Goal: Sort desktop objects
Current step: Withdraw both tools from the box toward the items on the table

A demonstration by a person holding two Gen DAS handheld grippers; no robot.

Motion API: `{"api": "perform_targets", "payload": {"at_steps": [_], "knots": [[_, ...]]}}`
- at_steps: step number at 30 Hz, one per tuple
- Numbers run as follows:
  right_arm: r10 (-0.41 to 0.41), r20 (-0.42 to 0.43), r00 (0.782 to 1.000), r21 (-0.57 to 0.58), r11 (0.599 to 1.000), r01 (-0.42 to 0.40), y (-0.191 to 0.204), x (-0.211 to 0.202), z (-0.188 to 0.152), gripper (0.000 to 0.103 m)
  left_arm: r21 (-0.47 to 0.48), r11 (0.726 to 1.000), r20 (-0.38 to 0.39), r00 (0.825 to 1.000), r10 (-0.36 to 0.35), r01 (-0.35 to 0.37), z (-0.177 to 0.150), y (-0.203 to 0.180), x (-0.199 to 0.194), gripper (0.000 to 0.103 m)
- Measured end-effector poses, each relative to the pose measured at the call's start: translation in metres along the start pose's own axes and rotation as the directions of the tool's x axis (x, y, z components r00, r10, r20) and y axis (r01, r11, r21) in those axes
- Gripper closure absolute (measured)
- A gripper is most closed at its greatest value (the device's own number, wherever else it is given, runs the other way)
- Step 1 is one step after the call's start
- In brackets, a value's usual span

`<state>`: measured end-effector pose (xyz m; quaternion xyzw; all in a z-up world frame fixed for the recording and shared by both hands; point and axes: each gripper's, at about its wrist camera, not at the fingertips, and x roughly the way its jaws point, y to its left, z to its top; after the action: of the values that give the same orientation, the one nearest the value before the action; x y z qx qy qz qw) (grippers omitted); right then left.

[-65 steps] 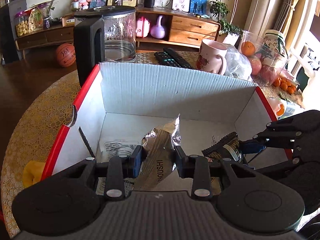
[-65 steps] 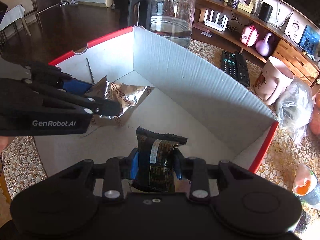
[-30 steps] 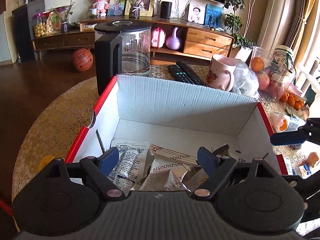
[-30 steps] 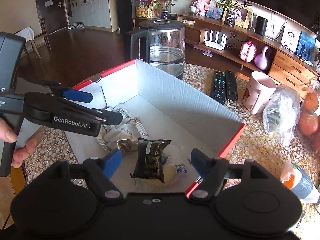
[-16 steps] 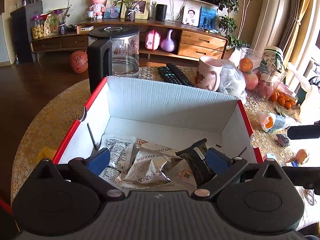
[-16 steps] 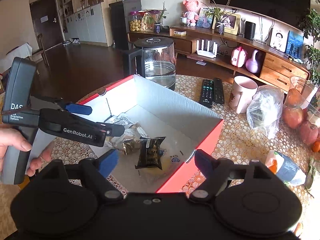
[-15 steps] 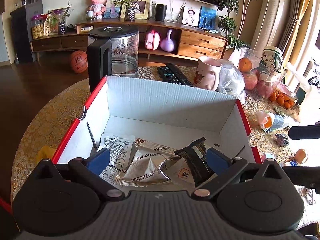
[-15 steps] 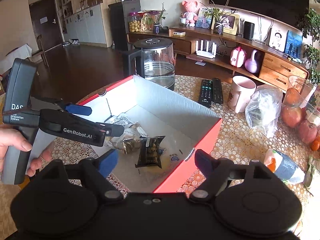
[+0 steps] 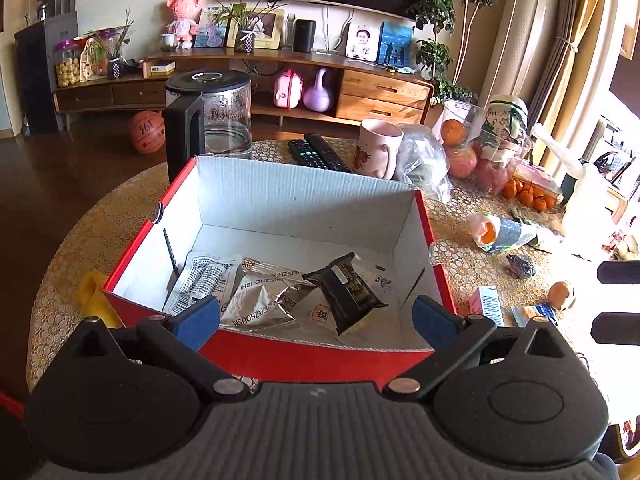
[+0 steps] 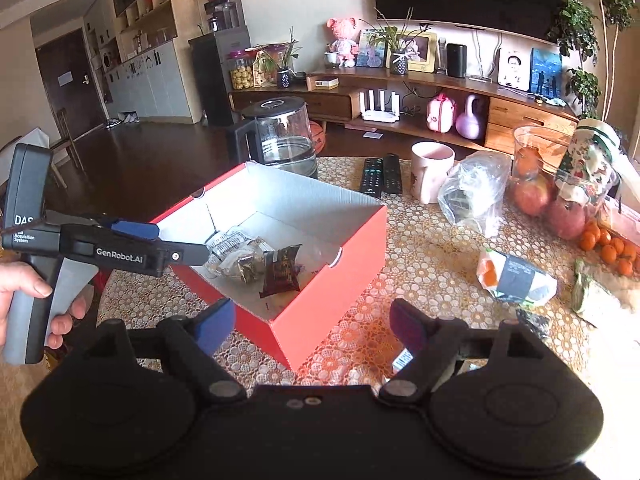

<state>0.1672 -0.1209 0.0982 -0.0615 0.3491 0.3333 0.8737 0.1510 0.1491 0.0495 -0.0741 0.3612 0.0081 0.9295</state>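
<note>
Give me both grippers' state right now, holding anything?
Left gripper: open, its fingers just finished spreading, nothing between them; the packets lie in the red box.
Right gripper: open, empty, over the box's near corner.

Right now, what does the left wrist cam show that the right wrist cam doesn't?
Left wrist only: the yellow item beside the red box, the small pink carton on the table, and the white pouch lying flat in the box. Right wrist only: the left gripper from the side, open, and the hand holding it. Both: the red box, black snack pack, kettle, pink mug, remotes.
</note>
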Motion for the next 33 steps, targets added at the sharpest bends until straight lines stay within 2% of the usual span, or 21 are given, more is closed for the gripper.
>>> {"api": "perform_targets", "payload": {"at_steps": [8,15,21,27,33], "knots": [[-0.093,0.066,0.993,0.043,0.995,0.09,-0.022,-0.065,-0.036,0.019,0.016,0.999,0.036,0.999,-0.038,0.037,-0.015,-0.021,-0.042,0.0],[-0.184,0.078,0.98,0.081,0.981,0.177,-0.048,-0.107,-0.068,0.019,0.076,0.993,0.041,0.995,-0.096,0.093,-0.032,-0.052,-0.057,0.0],[-0.24,0.059,0.969,0.104,0.967,0.233,-0.063,-0.121,-0.095,0.019,0.141,0.977,0.047,0.985,-0.165,0.157,-0.041,-0.089,-0.057,0.0],[-0.277,0.043,0.96,0.142,0.953,0.269,-0.077,-0.124,-0.119,0.019,0.178,0.959,0.006,0.974,-0.226,0.221,-0.049,-0.125,-0.043,0.0],[-0.319,0.036,0.947,0.167,0.936,0.309,-0.091,-0.116,-0.137,0.019,0.237,0.942,0.0,0.969,-0.246,0.239,-0.059,-0.162,-0.023,0.0]]}}
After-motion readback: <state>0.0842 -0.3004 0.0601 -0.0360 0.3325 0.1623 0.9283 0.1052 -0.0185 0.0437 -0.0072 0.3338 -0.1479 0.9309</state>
